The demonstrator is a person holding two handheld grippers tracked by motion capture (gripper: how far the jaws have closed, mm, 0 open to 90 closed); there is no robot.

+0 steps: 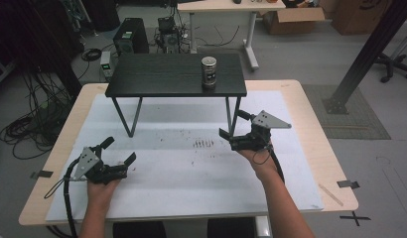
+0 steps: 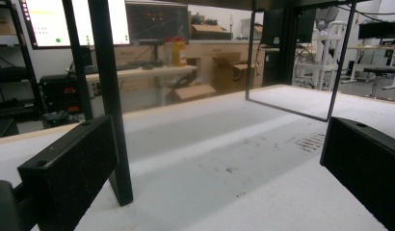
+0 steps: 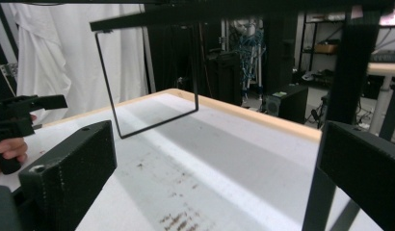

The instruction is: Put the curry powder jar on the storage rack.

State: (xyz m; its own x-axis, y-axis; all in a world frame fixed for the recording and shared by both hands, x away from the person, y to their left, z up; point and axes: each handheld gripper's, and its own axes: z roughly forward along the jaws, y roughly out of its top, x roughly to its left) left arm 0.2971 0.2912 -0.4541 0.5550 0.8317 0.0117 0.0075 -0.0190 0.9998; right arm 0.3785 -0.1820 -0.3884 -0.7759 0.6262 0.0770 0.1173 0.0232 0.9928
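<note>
on black shelf [image 1: 162, 74]: can [image 1: 208, 72]; both grippers low, spread wide.

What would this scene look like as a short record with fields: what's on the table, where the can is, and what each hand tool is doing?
surface: white sheet over a light wooden table
stand: small black shelf on thin legs, at the far side of the sheet
can: metal can, upright on the shelf, toward its right end
left tool: open, holding nothing, low over the sheet near the front left
right tool: open, holding nothing, beside the shelf's right front leg
marks: dark smudges mid-sheet
</note>
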